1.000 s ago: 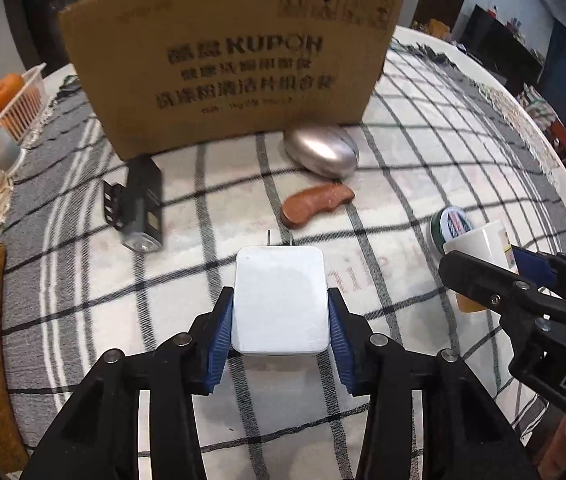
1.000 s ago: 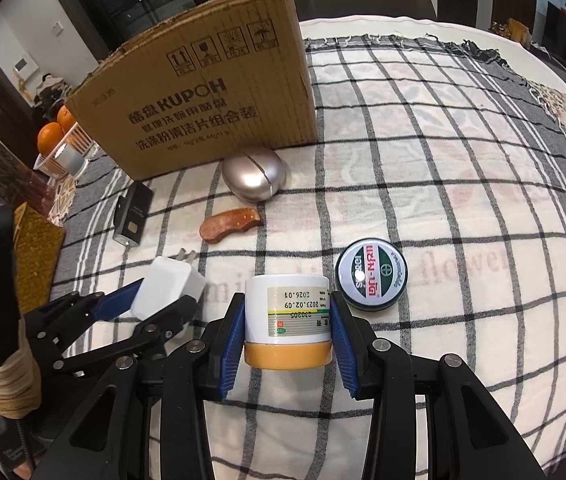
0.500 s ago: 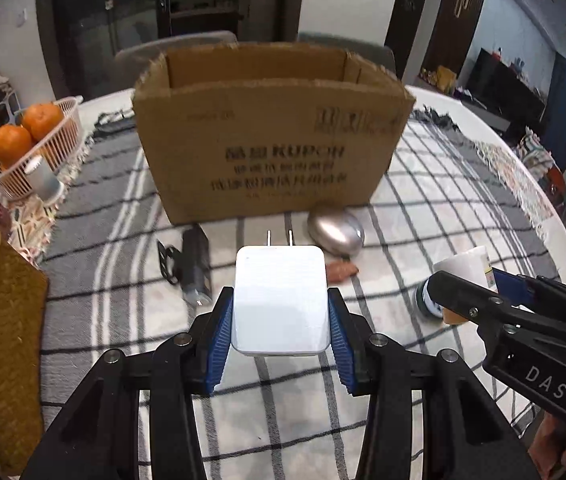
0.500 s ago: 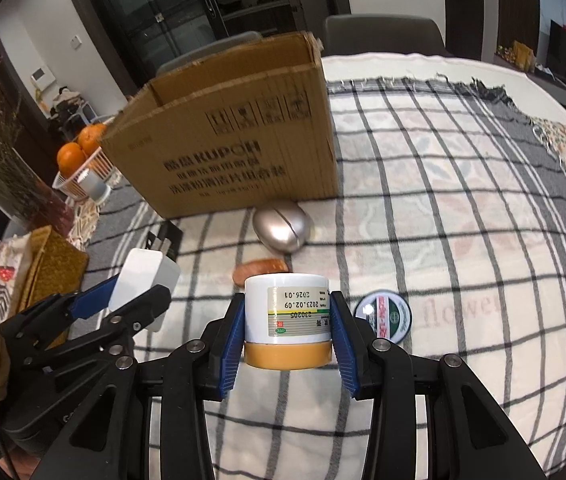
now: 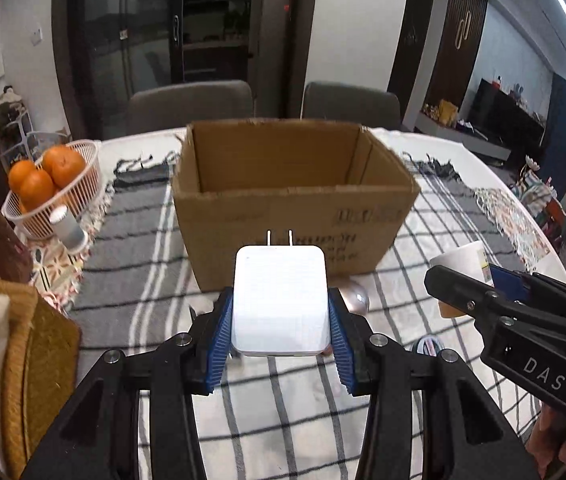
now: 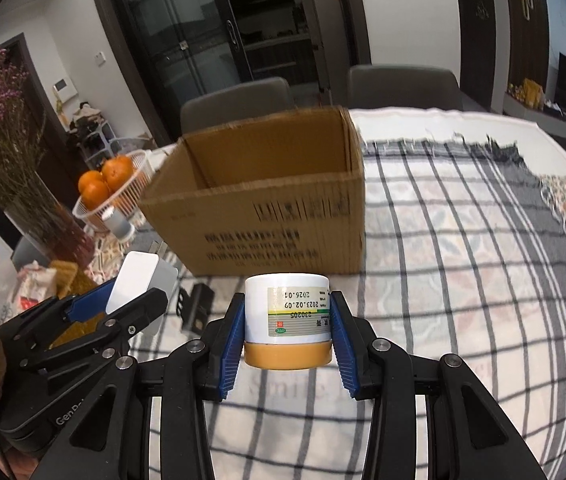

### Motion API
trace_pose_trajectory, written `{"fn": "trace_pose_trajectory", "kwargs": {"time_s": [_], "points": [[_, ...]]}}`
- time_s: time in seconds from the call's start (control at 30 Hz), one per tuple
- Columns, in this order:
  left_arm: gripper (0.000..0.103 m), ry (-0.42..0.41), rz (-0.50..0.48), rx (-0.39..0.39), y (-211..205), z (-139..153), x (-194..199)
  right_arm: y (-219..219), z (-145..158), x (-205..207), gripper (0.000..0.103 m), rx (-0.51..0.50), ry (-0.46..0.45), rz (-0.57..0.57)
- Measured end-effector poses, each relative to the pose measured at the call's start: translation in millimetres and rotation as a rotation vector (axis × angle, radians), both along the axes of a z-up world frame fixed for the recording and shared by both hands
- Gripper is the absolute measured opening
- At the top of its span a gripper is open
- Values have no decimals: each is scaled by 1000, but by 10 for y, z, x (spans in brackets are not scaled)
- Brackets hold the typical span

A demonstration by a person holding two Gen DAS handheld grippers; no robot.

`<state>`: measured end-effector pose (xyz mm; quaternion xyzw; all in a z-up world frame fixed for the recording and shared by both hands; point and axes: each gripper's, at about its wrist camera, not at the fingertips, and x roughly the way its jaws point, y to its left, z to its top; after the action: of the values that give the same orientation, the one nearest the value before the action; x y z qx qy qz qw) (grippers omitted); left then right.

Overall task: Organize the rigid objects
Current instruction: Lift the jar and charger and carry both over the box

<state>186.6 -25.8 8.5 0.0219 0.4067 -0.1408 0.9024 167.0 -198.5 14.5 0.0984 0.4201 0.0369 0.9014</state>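
My left hand-held gripper (image 5: pixel 281 320) clamps the stiff, light charger (image 5: pixel 281 300) by its sides; my right hand-held gripper (image 6: pixel 287 334) holds the smooth jar (image 6: pixel 287 316).

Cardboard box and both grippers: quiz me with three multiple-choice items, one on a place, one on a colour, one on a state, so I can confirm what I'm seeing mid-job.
1. Where is the basket of oranges relative to the cardboard box in the left wrist view?
A. Left of it
B. Inside it
C. Right of it

2. What colour is the cap of the white jar in the right gripper?
A. Blue
B. Orange-brown
C. Green

3. What is the state of the left gripper?
A. Open and bare
B. Shut on the white charger
C. Shut on an orange

Answers:
1. A, the basket stands on the table left of the box.
2. B, the orange-brown cap faces down below the upside-down label.
3. B, both blue pads press the charger's sides, prongs pointing toward the box.
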Motion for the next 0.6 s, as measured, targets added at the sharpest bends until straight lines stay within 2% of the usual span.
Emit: {"fn": "trace_pose_trajectory", "kwargs": {"time_s": [0.27,0.6], "points": [[44,-60,9,18,45,254,206,31,225,222,41,-16,-58,26],[44,-57,4,39,18,356,587,46,385,621,41,-34,-87,49]]}}
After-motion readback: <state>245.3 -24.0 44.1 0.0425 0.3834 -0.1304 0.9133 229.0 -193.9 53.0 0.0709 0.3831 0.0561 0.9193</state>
